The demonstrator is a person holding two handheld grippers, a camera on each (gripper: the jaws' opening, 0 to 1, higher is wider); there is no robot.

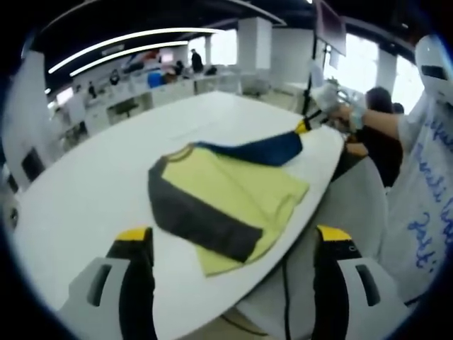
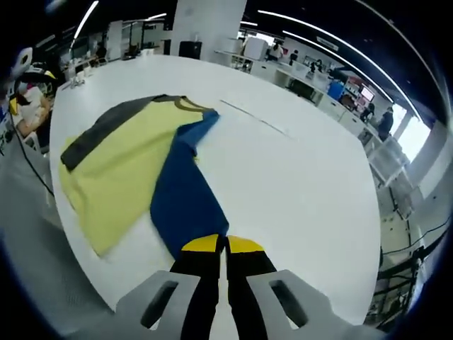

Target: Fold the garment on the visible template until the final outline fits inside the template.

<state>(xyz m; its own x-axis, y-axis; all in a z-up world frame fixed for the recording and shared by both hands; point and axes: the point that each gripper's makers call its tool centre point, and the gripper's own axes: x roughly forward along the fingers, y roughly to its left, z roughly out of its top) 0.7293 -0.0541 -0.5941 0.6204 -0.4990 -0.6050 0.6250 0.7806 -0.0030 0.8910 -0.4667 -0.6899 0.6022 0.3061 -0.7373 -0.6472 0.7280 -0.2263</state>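
- Left gripper view: left gripper jaws spread, holding nothing, near the garment hem at the white table edge.
- Right gripper view: right gripper jaws pressed together, pinching the blue sleeve cuff.
- Judgement: carry the sleeve across the yellow body; keep it flat and taut.
- Template outline cannot be made out.

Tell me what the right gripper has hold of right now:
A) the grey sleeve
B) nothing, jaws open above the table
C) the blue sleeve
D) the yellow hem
C. In the right gripper view, the right gripper has its yellow-tipped jaws closed together on the end of the blue sleeve, which stretches from the yellow shirt on the white table down to the jaws.
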